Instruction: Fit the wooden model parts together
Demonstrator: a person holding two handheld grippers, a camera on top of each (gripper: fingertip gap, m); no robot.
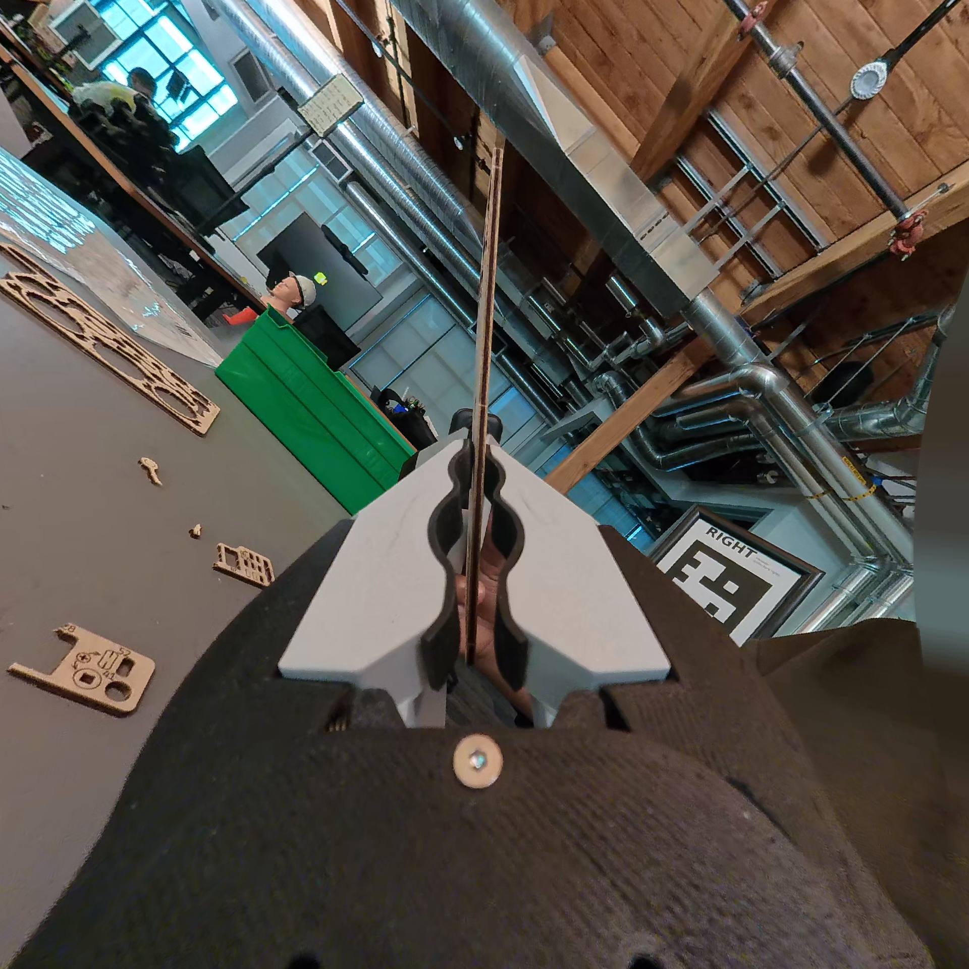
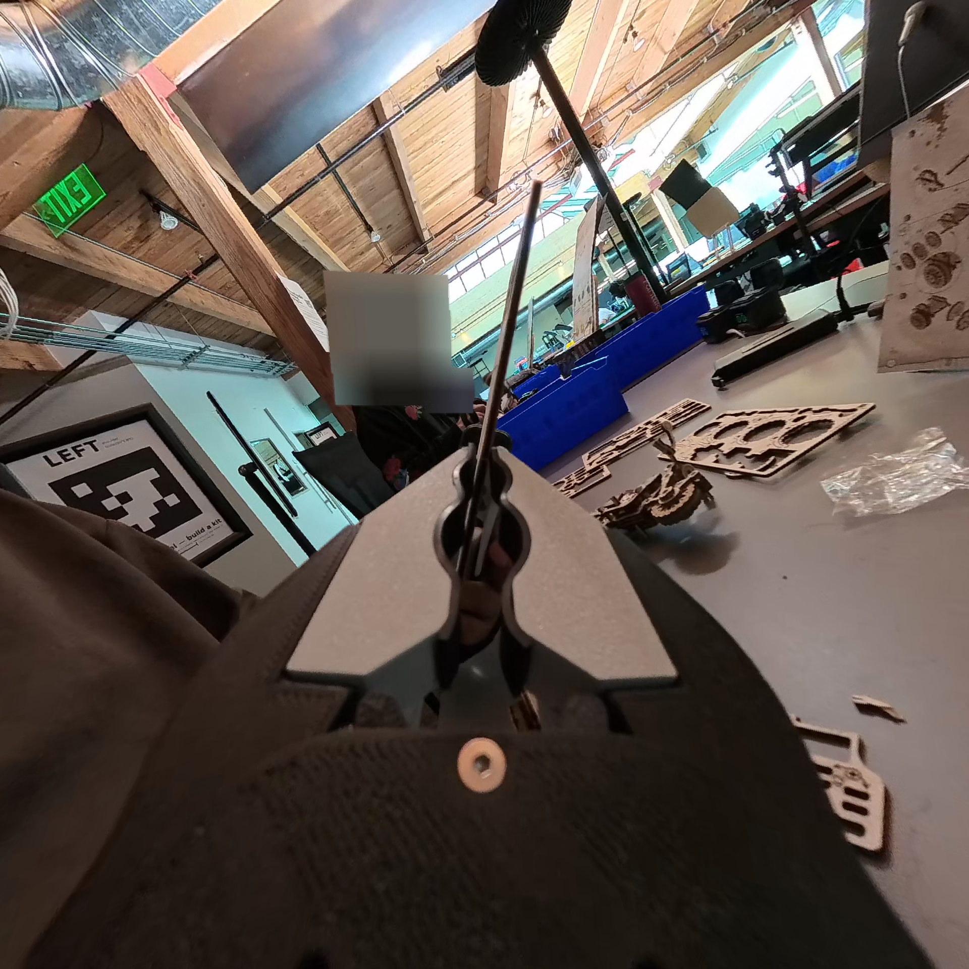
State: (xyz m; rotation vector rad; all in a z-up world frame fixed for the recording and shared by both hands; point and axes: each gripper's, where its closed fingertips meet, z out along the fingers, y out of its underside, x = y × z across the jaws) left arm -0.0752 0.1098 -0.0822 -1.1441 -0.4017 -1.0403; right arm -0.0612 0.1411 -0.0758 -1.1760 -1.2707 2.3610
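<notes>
My left gripper is shut on a thin wooden sheet. I see the sheet edge-on, sticking up and away between the grey fingers. My right gripper is shut on a thin dark sheet, also seen edge-on and pointing up. I cannot tell whether both hold the same sheet. Both grippers are raised above the grey table. A partly built wooden model stands on the table to the right of the right gripper. Loose flat parts lie to the left of the left gripper.
Punched-out wooden frame sheets lie on the table. A green bin and a blue bin stand farther back. A clear plastic bag, a slotted part and an upright printed sheet are at the right. A person stands beyond. There is about 4 centimeters between the tips of the two grippers.
</notes>
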